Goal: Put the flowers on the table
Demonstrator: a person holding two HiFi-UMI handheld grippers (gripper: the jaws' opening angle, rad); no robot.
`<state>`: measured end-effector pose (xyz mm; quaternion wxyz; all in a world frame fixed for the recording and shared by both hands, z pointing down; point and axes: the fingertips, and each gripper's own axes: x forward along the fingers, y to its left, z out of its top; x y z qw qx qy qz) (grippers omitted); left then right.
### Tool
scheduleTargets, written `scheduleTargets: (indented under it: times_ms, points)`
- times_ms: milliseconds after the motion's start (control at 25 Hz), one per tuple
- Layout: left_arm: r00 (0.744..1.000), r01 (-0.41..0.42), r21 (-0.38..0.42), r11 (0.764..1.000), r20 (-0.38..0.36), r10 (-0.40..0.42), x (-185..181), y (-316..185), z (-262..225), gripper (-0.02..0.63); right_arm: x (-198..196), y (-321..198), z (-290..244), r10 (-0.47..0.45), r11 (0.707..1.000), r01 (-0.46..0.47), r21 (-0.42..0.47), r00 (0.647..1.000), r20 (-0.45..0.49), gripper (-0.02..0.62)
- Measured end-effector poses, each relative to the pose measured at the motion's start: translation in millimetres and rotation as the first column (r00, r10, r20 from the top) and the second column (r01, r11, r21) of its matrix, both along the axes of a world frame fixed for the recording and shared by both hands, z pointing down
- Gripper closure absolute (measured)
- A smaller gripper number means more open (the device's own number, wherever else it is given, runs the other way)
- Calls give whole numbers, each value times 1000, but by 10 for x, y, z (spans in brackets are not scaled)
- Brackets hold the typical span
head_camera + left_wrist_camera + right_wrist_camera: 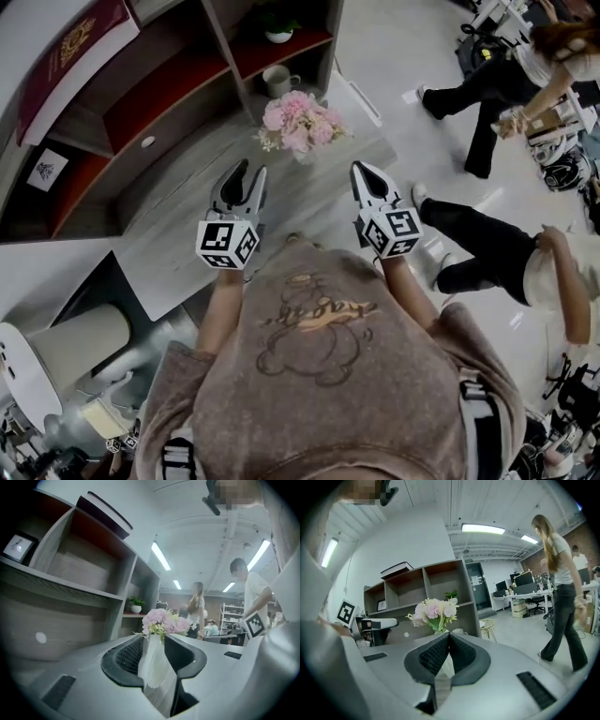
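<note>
Over the table's (pixel 178 244) near end, the left gripper (pixel 249 172) holds its jaws slightly apart on nothing; the right gripper (pixel 364 171) is closed, empty. The flowers (pixel 300 122) stand upright on the table, at one o'clock from the left, eleven from the right, about equally near.

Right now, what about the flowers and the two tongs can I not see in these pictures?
- Vase under the flowers: head view, blooms cover most of it; gripper views, the tongs of the left gripper and right gripper partly cover it.
- Table where the vase stands: gripper views, hidden behind the gripper bodies.
- Framed picture on the shelf: left gripper view, too small and dim to read.
</note>
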<state>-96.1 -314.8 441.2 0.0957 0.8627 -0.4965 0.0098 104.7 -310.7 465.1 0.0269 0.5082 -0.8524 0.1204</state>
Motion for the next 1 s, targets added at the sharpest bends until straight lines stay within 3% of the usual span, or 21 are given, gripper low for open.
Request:
scheduleTargets:
  times_ms: [80,240,1000]
  points:
    - [1000,22,8,1000,-7,-22,-54,-8,-24,514,24,12,-7,7,1000,-7,1,1000,-2,601]
    - [999,47,4,999,5,-47,-92,-15,-7,588,107,26,-19,27,1000,-27,5,1000,-3,601]
    - [1000,3,-20,1000,16,-3,48,13,37,589,93,27,-96,35,999,-35,23,999,-18,601]
